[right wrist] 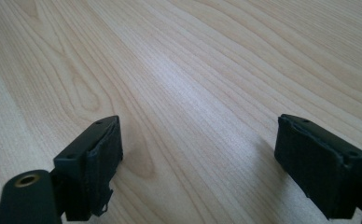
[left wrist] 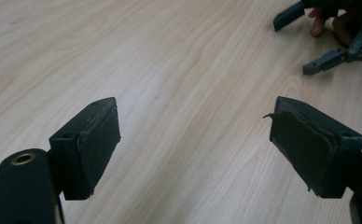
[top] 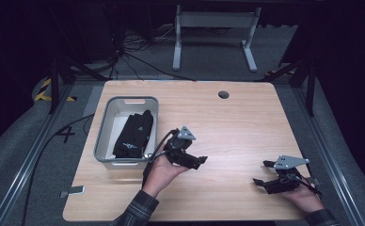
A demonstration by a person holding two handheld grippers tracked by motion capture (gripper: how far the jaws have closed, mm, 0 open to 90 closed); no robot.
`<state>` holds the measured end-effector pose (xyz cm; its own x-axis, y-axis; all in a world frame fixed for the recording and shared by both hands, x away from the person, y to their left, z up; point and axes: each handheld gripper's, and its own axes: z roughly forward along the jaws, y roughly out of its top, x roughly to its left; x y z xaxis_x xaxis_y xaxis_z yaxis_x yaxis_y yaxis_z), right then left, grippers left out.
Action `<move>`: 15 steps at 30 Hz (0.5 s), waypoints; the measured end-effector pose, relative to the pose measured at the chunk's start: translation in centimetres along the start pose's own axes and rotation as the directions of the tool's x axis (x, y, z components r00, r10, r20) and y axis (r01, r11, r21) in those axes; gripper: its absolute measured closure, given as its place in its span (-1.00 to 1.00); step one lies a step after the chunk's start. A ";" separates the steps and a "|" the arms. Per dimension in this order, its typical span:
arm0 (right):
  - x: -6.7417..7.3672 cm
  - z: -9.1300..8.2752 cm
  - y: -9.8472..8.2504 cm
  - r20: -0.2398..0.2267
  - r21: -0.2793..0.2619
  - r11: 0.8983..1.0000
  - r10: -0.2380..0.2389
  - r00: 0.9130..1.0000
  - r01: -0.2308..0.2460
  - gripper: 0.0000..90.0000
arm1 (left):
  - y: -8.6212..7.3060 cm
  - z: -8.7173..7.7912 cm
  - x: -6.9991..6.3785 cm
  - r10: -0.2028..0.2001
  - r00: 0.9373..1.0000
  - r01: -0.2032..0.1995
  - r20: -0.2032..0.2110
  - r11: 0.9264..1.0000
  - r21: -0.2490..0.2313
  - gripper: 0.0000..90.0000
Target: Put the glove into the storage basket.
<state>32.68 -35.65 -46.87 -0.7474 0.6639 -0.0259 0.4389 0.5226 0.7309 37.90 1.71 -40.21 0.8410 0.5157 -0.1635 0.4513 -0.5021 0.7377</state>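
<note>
Both grippers empty over a bare table; dark cloth item lying in the grey bin.

Wooden table [top: 227, 127]: clear grain, nothing between either set of jaws. Grey bin [top: 103, 136] sits near the table's left edge; inside lies a black fabric bundle [top: 134, 134], apparently gloves or similar, with small light markings. Judged light, soft and limp, likely to sag and fold when lifted; best pinched at a bunched fold near its middle, clear of the bin wall. Left gripper [top: 200, 161] is just right of the bin, jaws spread wide and holding nothing. Right gripper [top: 261, 173] is near the front right edge, well apart from the bin, jaws likewise wide and empty. The bundle's exact nature, piece count and underside cannot be made out; the bin's near wall hides its lower edge.
</note>
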 end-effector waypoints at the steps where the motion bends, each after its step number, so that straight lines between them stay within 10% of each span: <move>1: 0.0 0.0 0.0 0.000 0.000 1.000 0.000 1.000 0.000 -0.65 | -0.2 0.4 -0.2 0.002 1.000 -0.002 0.004 1.000 0.003 -0.63; 15: 0.0 0.0 0.0 0.000 0.000 1.000 0.000 1.000 0.000 -0.65 | -2.2 4.0 -1.8 0.042 0.998 -0.046 0.037 0.995 0.087 -0.66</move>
<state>32.68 -35.64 -46.87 -0.7471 0.6642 -0.0260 0.4391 0.5224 0.7310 36.56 -0.91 -44.17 0.8698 0.4682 -0.1559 0.4368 -0.5837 0.6844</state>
